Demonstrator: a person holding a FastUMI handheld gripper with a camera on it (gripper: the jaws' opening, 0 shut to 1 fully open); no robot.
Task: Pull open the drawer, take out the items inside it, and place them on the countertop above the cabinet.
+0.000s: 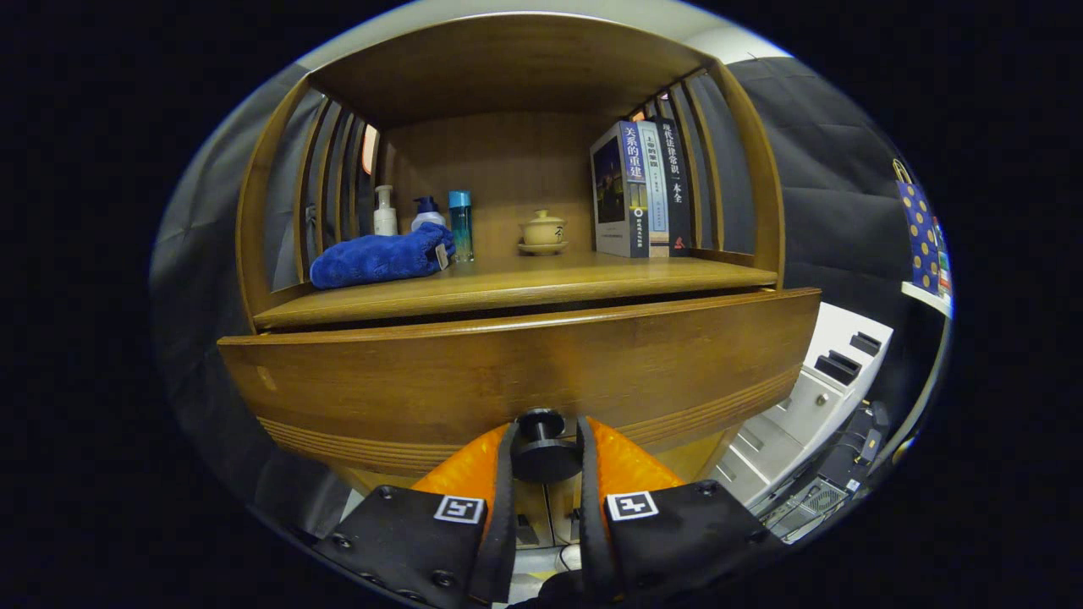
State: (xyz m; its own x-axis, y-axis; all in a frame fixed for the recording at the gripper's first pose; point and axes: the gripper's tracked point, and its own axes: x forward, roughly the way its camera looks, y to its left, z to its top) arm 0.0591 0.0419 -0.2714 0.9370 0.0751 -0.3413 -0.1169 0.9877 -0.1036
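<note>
Drawer [525, 372] knob [544, 448] in gripper [546, 448] grip.

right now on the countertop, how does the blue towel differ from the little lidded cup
The blue towel is soft, folded and lies long near the front edge at one end; the lidded cup is hard, tan, small and stands upright on a saucer further back, nearer the books. Both rest on the countertop above the drawer, whose knob the gripper has between its jaws.
</note>
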